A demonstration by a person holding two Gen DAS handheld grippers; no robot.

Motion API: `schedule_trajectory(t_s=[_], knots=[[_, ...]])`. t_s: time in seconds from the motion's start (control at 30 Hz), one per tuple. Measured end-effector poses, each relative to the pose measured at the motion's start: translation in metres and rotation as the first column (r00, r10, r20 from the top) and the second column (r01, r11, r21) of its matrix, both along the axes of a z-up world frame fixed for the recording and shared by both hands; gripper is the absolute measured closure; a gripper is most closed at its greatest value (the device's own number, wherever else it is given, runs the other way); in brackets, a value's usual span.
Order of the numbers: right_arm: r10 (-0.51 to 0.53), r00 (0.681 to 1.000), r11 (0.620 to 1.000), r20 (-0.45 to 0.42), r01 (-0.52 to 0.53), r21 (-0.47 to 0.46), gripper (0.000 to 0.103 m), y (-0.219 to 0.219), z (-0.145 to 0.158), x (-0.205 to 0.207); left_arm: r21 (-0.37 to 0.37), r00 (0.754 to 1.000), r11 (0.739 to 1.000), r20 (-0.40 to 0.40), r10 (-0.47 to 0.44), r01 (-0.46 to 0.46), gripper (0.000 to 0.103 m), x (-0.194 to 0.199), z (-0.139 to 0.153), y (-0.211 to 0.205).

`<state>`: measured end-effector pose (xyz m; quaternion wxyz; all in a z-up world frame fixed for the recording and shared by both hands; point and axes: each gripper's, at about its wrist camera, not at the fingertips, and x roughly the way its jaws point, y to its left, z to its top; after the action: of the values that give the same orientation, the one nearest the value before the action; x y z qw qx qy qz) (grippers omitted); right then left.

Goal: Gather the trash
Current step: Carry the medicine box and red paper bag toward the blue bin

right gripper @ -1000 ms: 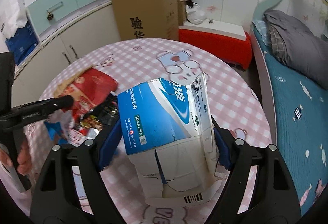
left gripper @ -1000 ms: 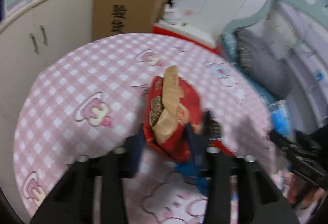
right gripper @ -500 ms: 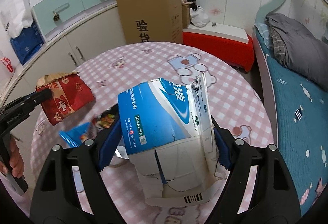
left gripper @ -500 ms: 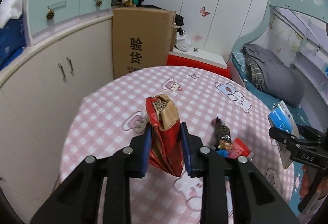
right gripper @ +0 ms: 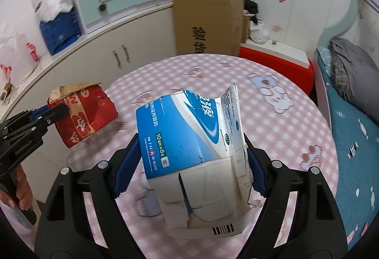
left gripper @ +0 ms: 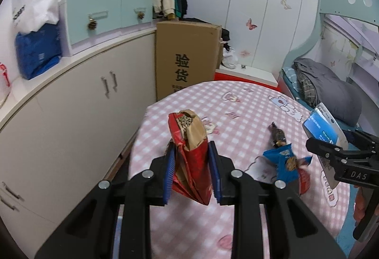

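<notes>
My left gripper point(left gripper: 191, 173) is shut on a crumpled red snack bag point(left gripper: 191, 154) with a brown torn top, held above the left edge of the round table point(left gripper: 236, 121). The same red bag point(right gripper: 83, 114) and left gripper point(right gripper: 51, 113) show at the left of the right wrist view. My right gripper point(right gripper: 193, 169) is shut on a torn blue and white carton point(right gripper: 189, 145), lifted over the table; this carton point(left gripper: 324, 131) appears at the right edge of the left view. A blue wrapper point(left gripper: 285, 164) and a dark wrapper point(left gripper: 277, 134) lie on the pink checked cloth.
A tall cardboard box point(left gripper: 187, 57) stands behind the table, beside a long white cabinet point(left gripper: 78, 102). A red low bench point(right gripper: 274, 62) and a bed point(right gripper: 350, 102) with a grey pillow are to the right. A hand point(right gripper: 20, 185) grips the left handle.
Both grippers rose and pulled back from the table with their loads. The red bag left the wrapper pile and now hangs over the table's left edge; the left jaws squeezed it narrower.
</notes>
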<state>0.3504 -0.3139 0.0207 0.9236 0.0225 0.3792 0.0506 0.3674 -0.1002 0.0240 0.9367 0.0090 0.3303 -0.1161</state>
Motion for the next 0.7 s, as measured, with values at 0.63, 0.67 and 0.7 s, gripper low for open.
schedule_trajectory(t_s=[0.63, 0.67, 0.7], knots=[[0.277, 0.961, 0.96, -0.025, -0.278, -0.038, 0.025, 0.171, -0.011, -0.007, -0.023, 0.97, 0.97, -0.018, 0.242, -0.243, 0.077, -0.06, -0.013, 0.156], [0.295, 0.955, 0.955, -0.028, -0.296, -0.038, 0.025, 0.182, -0.012, -0.008, -0.026, 0.968, 0.967, -0.021, 0.252, -0.252, 0.077, -0.063, -0.014, 0.163], [0.309, 0.951, 0.95, -0.03, -0.31, -0.039, 0.025, 0.191, -0.013, -0.008, -0.028, 0.964, 0.963, -0.026, 0.266, -0.267, 0.077, -0.066, -0.016, 0.173]])
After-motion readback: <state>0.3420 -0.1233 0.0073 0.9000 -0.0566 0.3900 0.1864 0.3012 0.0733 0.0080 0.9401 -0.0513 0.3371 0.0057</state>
